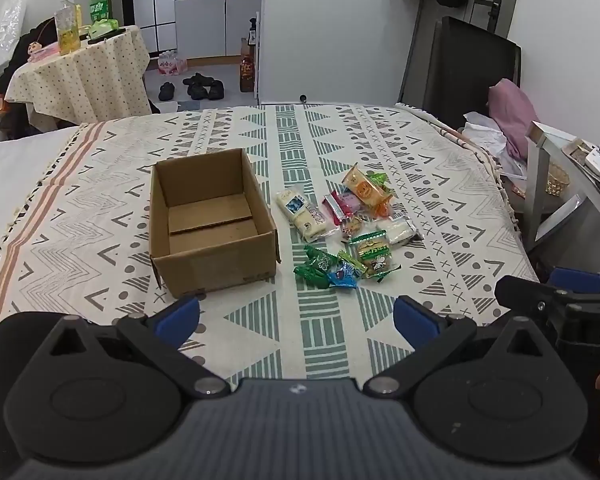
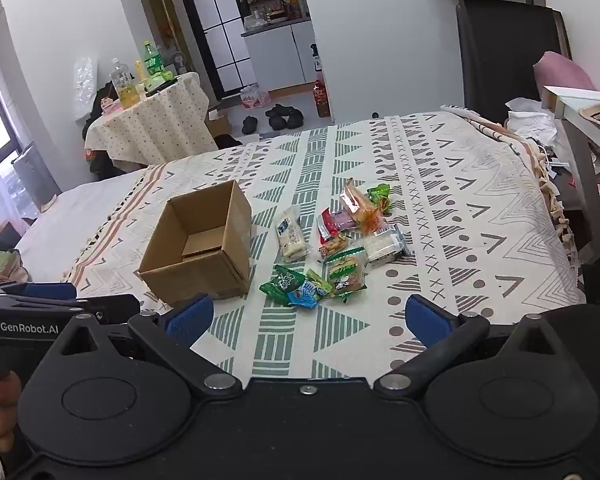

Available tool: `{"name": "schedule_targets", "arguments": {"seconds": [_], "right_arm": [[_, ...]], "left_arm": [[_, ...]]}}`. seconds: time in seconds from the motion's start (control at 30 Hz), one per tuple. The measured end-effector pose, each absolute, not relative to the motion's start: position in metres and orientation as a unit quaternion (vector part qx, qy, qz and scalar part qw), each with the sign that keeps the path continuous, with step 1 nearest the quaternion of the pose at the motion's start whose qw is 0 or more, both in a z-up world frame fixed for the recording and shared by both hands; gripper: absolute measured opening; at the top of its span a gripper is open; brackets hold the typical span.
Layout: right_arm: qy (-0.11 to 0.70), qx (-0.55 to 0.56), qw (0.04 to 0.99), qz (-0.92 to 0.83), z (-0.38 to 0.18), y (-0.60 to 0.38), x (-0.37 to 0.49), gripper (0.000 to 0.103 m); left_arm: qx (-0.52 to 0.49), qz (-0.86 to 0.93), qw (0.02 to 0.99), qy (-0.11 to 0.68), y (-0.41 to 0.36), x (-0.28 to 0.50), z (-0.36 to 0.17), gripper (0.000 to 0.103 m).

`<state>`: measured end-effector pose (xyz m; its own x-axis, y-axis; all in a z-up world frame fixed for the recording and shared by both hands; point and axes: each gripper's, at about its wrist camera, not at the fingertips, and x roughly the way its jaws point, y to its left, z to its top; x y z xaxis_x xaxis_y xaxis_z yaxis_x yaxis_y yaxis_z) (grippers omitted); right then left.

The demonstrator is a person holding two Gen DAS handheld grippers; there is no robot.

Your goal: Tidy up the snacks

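Note:
An open, empty cardboard box [image 1: 208, 220] sits on the patterned bedspread [image 1: 440, 184]; it also shows in the right wrist view [image 2: 204, 248]. To its right lies a pile of several wrapped snacks [image 1: 352, 224], also seen in the right wrist view [image 2: 336, 244]: a white bar [image 1: 302, 214], an orange pack [image 1: 366, 188], green and blue candies [image 1: 328, 268]. My left gripper [image 1: 296, 320] is open and empty, in front of the box and snacks. My right gripper [image 2: 308, 320] is open and empty, in front of the snacks.
A small round table [image 1: 80, 76] with bottles stands beyond the bed at the left. A white bedside stand [image 1: 560, 184] and a pink pillow [image 1: 512, 116] are at the right. The other gripper shows at each view's edge [image 1: 560, 300] [image 2: 40, 312].

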<state>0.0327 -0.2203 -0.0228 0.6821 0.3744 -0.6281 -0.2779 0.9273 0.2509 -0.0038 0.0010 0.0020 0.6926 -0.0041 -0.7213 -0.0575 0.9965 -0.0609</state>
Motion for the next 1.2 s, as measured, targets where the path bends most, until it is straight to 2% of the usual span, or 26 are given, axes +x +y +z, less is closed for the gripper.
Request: {"name": "schedule_targets", "arguments": {"seconds": [1.2], "right_arm": [[0.350, 0.043, 0.922, 0.161, -0.012, -0.218, 0.027, 0.103]], "left_arm": [[-0.053, 0.008, 0.916, 0.398, 0.000, -0.003, 0.007, 0.103]]}}
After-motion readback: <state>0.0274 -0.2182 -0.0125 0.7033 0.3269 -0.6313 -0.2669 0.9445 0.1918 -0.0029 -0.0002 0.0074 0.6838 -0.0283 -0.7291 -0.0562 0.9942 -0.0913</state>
